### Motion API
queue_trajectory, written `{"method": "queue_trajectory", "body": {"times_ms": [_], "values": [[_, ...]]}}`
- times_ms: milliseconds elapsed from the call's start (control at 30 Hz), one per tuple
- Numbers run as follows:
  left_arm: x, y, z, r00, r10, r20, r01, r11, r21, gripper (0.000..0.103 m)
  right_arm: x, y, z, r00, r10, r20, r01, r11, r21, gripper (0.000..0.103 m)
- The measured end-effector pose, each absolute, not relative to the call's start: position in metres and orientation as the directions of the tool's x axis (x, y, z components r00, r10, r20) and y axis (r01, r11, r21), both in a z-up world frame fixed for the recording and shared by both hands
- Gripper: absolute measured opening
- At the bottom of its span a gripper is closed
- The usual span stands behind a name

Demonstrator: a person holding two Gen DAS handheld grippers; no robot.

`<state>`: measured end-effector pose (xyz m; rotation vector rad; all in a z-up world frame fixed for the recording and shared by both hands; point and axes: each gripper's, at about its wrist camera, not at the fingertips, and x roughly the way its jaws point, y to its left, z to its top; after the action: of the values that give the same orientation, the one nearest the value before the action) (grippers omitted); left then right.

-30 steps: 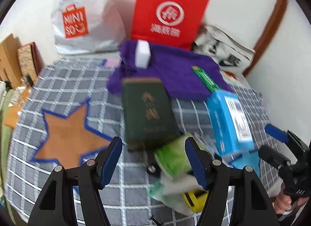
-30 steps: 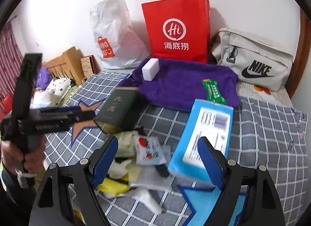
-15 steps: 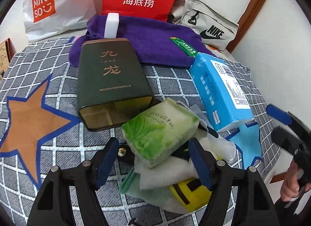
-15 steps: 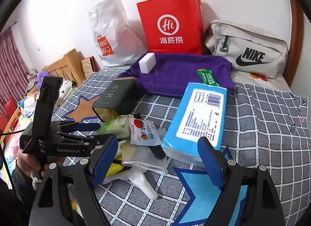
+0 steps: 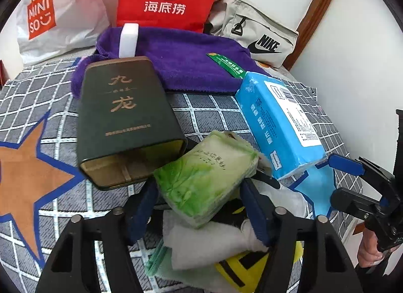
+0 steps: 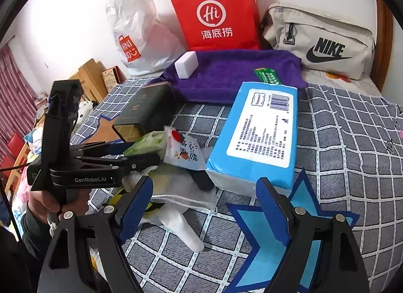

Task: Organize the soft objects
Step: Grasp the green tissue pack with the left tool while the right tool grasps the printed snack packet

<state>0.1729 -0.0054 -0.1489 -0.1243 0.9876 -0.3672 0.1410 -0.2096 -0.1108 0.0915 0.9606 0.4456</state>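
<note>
A bed (image 6: 352, 142) with a grey checked cover carried the clutter. The left gripper (image 5: 199, 207) was closing its fingers around the green tissue pack (image 5: 206, 177), just beside the dark green tin (image 5: 126, 116). The right gripper (image 6: 204, 207) hung with fingers wide and empty near the blue tissue pack (image 6: 257, 137).

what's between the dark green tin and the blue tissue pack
The green tissue packet lies there, atop the soft pile; both views show it, the left wrist view best.
</note>
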Motion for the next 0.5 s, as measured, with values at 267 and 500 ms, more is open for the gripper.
{"method": "queue_trajectory", "body": {"times_ms": [267, 500], "values": [[0.15, 0.022, -0.132, 0.529, -0.327, -0.783, 0.191, 0.945, -0.266, 0.061, 0.141, -0.189, -0.109, 0.493, 0.416, -0.764, -0.373, 0.894, 0.246, 0.083], [0.132, 0.053, -0.131, 0.555, -0.246, -0.795, 0.125, 0.969, -0.212, 0.059, 0.158, -0.155, -0.114, 0.477, 0.391, -0.787, -0.425, 0.886, 0.183, 0.078]]}}
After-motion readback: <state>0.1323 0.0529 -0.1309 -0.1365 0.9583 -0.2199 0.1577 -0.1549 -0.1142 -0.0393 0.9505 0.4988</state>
